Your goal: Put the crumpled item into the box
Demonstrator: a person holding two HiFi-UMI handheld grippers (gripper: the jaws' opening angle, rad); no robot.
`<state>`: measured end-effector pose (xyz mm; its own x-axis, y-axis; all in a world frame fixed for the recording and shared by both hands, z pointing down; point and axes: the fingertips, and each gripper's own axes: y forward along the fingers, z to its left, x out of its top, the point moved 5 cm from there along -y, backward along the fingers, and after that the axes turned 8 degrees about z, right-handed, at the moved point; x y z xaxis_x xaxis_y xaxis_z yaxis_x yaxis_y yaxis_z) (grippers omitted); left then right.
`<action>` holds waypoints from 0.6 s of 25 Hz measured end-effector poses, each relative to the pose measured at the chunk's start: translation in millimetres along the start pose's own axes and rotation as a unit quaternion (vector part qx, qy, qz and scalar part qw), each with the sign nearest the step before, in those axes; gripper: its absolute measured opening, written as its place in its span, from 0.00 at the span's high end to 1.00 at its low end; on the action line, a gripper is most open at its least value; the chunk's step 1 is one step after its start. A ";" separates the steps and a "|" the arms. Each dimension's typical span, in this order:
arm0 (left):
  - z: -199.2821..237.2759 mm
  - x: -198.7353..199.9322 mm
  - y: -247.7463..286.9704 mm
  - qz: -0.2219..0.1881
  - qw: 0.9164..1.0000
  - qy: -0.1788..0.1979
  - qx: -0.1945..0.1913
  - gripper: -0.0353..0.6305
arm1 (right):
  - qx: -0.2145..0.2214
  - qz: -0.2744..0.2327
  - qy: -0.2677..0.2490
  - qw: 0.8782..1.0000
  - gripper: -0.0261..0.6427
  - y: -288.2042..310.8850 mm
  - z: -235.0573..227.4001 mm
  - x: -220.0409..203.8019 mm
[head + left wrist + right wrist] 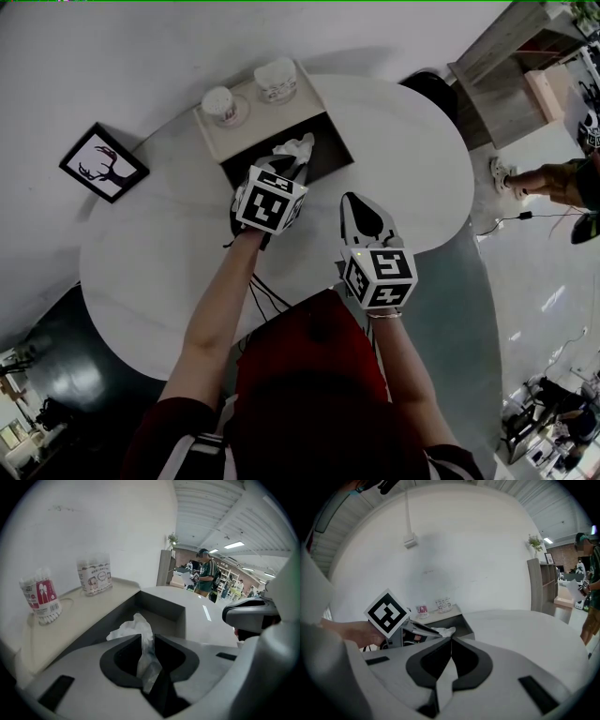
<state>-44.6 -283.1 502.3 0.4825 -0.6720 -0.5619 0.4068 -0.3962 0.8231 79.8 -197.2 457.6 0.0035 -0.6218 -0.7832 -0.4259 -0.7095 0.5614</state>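
The left gripper [148, 638] pinches a crumpled white tissue [134, 629] between its nearly closed jaws and holds it just above the open dark box [330, 150] on the round white table [141, 272]. The right gripper [451, 641] hangs empty nearby, jaws pressed together. Only letting the tissue drop inside seems to remain.

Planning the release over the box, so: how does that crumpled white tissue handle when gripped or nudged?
The crumpled tissue is probably soft and floppy: it squashes thin where the left gripper pinches it. Its thin sheet looks very light, so it may cling or drift rather than drop straight into the box. Its ragged shape makes rolling unlikely.
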 end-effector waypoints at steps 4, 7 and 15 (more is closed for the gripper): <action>0.5 0.0 0.1 -0.002 1.000 -0.009 -0.002 0.81 | -0.003 -0.002 0.002 1.000 0.94 -3.1 -0.1 -0.1; 0.7 1.8 -0.9 -0.006 1.000 -0.010 0.001 0.79 | -0.007 -0.005 0.004 1.000 0.94 -6.4 -0.4 1.6; 4.4 6.2 -11.5 -0.029 0.999 -0.016 0.025 0.75 | -0.017 -0.019 0.007 1.000 0.94 -15.5 3.1 6.8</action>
<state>-49.7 -285.4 489.7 0.4337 -0.6670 -0.6058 0.3930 -0.4650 0.7933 83.6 -189.4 442.8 0.0323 -0.5995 -0.7997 -0.3935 -0.7431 0.5412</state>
